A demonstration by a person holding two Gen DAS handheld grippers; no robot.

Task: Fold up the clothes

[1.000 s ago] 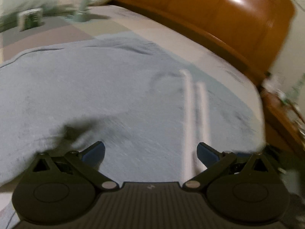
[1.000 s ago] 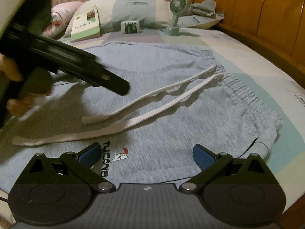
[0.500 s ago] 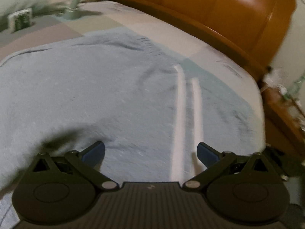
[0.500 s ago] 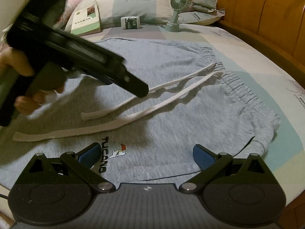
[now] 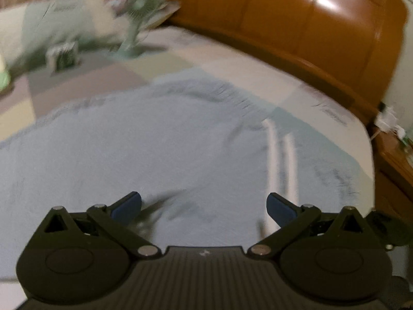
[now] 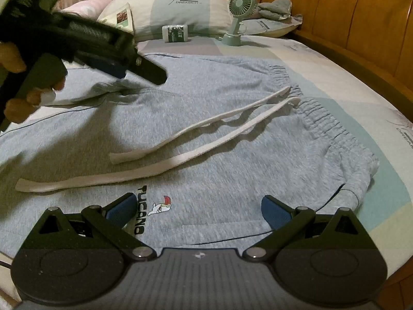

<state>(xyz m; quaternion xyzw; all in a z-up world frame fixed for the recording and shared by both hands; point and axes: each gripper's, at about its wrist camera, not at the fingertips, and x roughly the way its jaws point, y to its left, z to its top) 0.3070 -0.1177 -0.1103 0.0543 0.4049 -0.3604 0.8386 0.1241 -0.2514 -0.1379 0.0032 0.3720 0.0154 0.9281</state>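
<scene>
Soft grey fleece shorts (image 6: 232,139) lying flat on the bed (image 6: 348,82), two long flat white cords (image 6: 206,139) across them. Left gripper (image 5: 204,204) and right gripper (image 6: 197,206) both hovering above, jaws wide open, holding nothing.

Grey shorts (image 6: 211,118) soft matt fleecy knit, white drawcords (image 6: 206,139) flat woven cloth, headboard (image 6: 343,25) at 2 o'clock glossy varnished wood, fan (image 6: 238,18) smooth plastic, grippers (image 6: 197,210) matt black plastic
</scene>
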